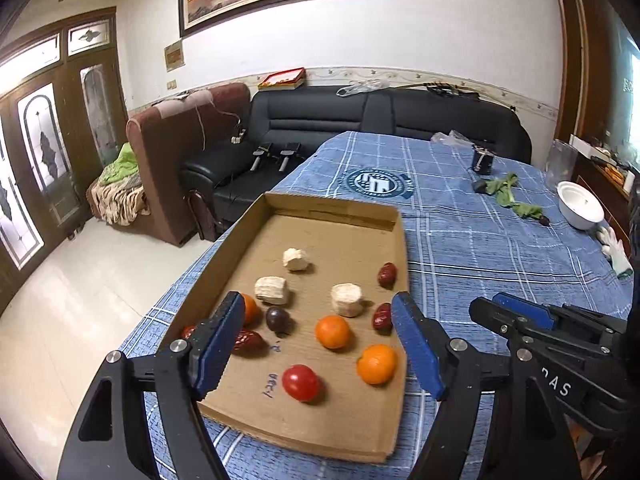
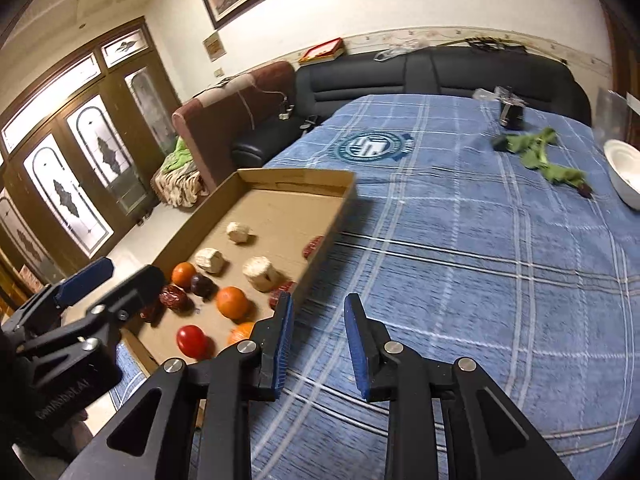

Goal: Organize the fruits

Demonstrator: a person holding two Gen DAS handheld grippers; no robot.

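Observation:
A shallow cardboard tray [image 1: 336, 208] lies on the blue checked cloth. It holds two whole oranges [image 1: 333, 332] [image 1: 377, 364], a red tomato [image 1: 301, 382], a dark plum [image 1: 278, 318], red dates [image 1: 387, 274] and three pale chunks [image 1: 296, 259]. A third orange [image 1: 249, 308] is half hidden behind a finger. My left gripper [image 1: 318, 298] hovers open above the tray's near half, with nothing between its pads. My right gripper [image 2: 319, 299] stands open over bare cloth just right of the tray [image 2: 296, 176], holding nothing; in the left wrist view it [image 1: 516, 312] shows at the right.
A white bowl [image 1: 580, 206], green leaves [image 1: 508, 192], a small dark jar [image 1: 482, 160] and a white glove [image 1: 616, 248] sit at the far right of the table. A black sofa [image 1: 320, 120] stands behind. The table edge drops to the floor left of the tray.

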